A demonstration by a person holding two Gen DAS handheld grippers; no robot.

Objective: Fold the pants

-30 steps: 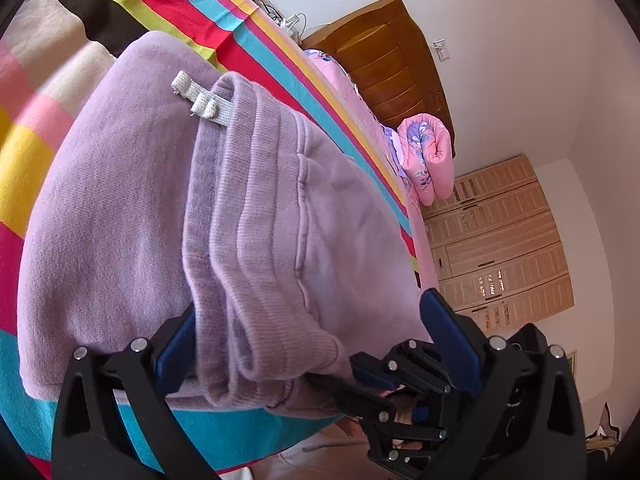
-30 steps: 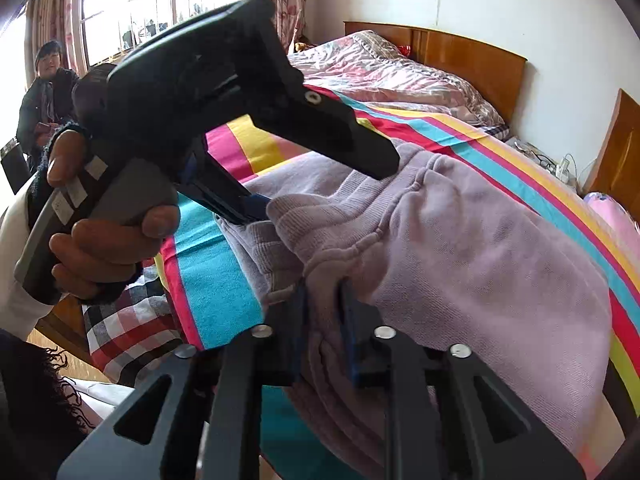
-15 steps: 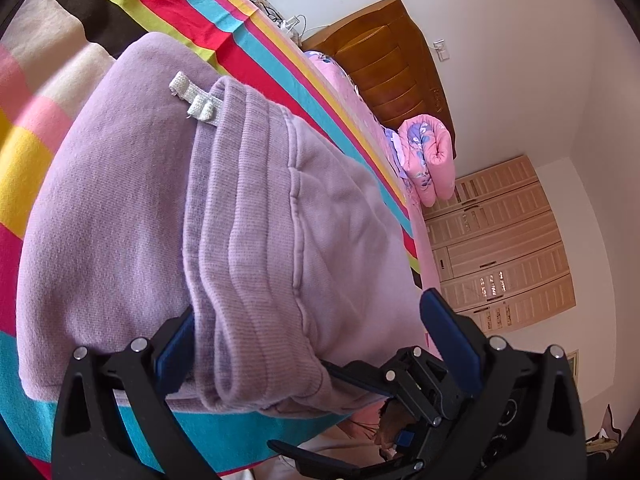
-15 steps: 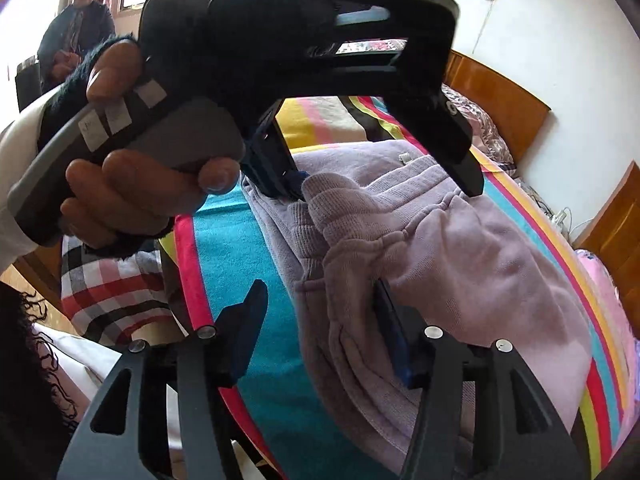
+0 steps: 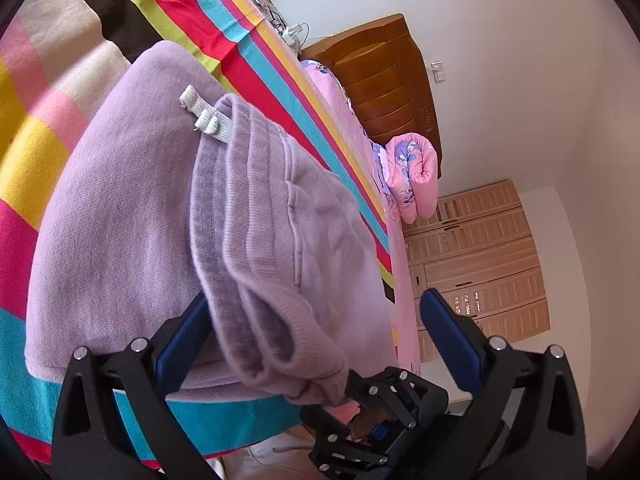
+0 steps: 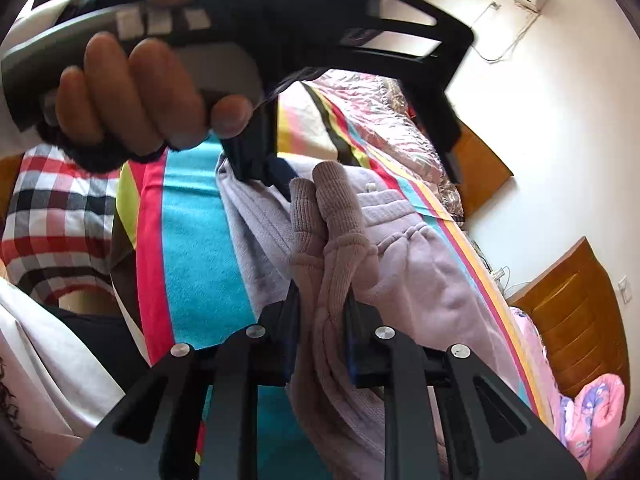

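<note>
Lilac fleece pants [image 5: 132, 240] lie folded on the striped blanket [image 5: 192, 4] of the bed, the ribbed cuffs [image 6: 332, 208] bunched at the near edge. From the right wrist view, the right gripper [image 6: 320, 340] is clamped on those cuffs, which stand up toward 12 o'clock. Seen by its own camera, the left gripper [image 5: 312, 320] is spread wide, its blue pads [image 5: 448, 344] either side of the folded hem, gripping nothing. A pink quilt [image 5: 412, 176] sits rolled at 3 o'clock.
</note>
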